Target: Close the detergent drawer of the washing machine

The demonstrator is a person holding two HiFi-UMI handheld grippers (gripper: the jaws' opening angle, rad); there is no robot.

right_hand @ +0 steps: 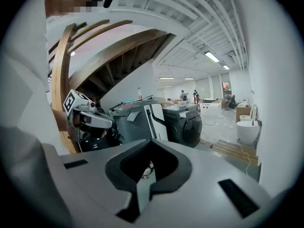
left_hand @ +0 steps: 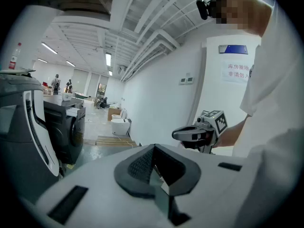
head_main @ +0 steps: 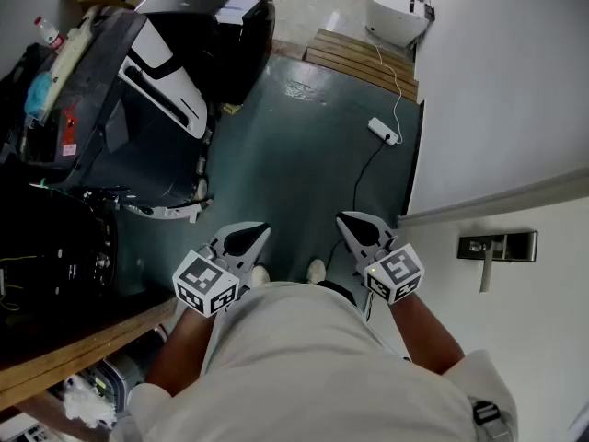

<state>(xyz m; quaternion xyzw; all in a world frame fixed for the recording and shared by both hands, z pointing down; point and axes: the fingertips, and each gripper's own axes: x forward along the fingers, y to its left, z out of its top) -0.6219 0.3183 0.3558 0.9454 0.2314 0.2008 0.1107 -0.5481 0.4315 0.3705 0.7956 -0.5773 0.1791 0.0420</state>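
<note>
A dark front-loading washing machine [left_hand: 67,127] stands across the room, beyond the grey floor; it also shows in the right gripper view [right_hand: 187,121] and at the top of the head view [head_main: 241,28]. Its detergent drawer is too small to make out. My left gripper [head_main: 250,238] and right gripper [head_main: 353,227] hang side by side in front of the person's body, far from the machine. Both are shut with nothing between the jaws. Each one appears in the other's view: the right gripper [left_hand: 179,134] and the left gripper [right_hand: 105,122].
A large grey and white machine [head_main: 138,90] fills the left side. A wooden pallet [head_main: 363,58], white toilets [head_main: 396,17] and a power strip [head_main: 384,131] with its cable lie ahead. A white wall with a door handle [head_main: 497,247] is at the right, and a wooden beam [head_main: 83,348] at the lower left.
</note>
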